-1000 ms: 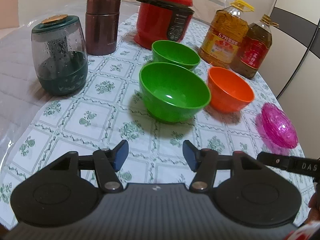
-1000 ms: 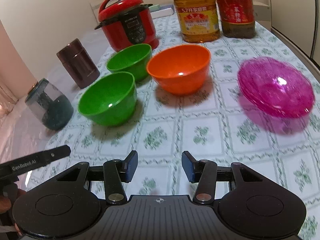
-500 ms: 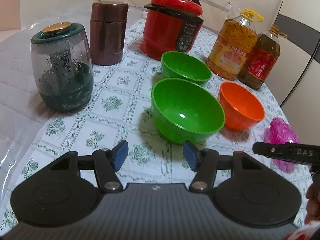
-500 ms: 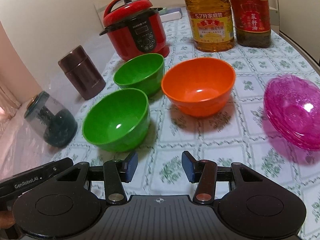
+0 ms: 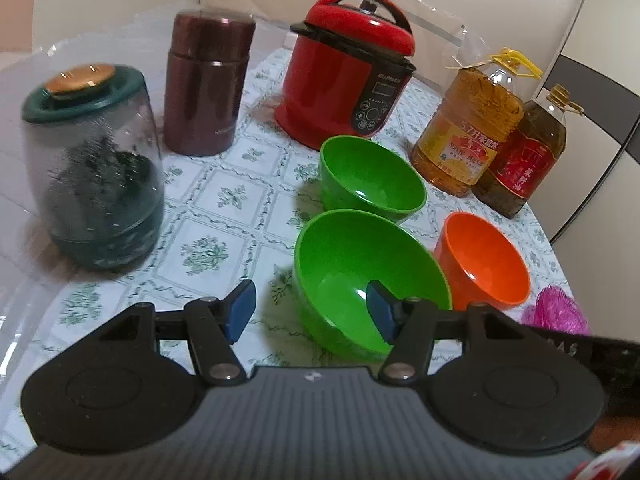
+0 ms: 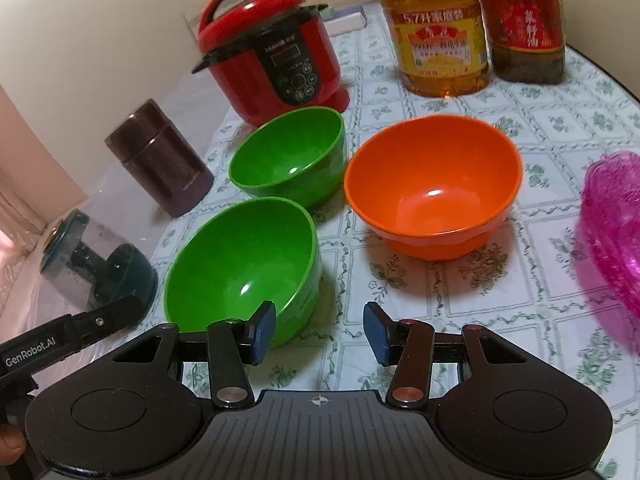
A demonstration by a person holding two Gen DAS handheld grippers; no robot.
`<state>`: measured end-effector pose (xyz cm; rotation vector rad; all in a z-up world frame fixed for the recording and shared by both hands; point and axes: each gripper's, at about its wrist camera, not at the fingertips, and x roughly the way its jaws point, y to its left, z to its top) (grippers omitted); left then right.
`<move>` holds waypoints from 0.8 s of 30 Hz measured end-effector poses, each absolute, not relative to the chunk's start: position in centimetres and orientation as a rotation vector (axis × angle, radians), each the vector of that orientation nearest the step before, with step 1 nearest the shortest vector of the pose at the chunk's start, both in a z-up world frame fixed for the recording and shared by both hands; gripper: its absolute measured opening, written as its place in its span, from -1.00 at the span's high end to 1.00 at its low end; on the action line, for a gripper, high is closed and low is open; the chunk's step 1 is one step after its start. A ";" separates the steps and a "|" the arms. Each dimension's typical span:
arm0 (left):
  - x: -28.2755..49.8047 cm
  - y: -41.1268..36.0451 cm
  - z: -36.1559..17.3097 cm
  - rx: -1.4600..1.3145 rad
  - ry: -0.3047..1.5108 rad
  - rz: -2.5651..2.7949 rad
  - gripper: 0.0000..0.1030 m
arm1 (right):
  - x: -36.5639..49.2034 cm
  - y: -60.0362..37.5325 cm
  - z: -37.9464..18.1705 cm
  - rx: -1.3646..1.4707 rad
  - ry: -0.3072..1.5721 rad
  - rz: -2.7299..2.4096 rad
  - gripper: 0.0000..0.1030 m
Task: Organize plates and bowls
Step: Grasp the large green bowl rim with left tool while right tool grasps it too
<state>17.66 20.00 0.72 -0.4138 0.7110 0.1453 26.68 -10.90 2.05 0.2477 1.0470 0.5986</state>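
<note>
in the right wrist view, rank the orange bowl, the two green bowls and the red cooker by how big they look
1. Red electric pressure cooker
2. Orange plastic bowl and nearer green plastic bowl: alike, and nearness may flatter the green one
3. Farther green plastic bowl

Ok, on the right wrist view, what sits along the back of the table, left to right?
Brown flask → red pressure cooker → yellow-labelled oil bottle → red-labelled oil bottle.
</note>
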 end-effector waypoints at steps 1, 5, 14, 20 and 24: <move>18.1 20.1 0.5 -0.421 0.714 0.144 -0.10 | 26.9 -10.6 1.8 0.246 1.052 0.598 0.05; 19.6 20.5 -0.4 -0.427 0.725 0.147 -0.02 | 27.5 -9.3 1.2 0.239 1.063 0.600 0.05; 21.4 21.2 -2.4 -0.440 0.758 0.149 0.22 | 28.7 -7.8 -0.5 0.229 1.091 0.581 0.05; 21.9 21.3 -2.9 -0.427 0.764 0.153 0.45 | 29.0 -7.1 -1.1 0.213 1.096 0.582 0.06; 22.2 21.2 -3.1 -0.410 0.765 0.154 0.60 | 29.0 -6.9 -1.4 0.210 1.098 0.585 0.17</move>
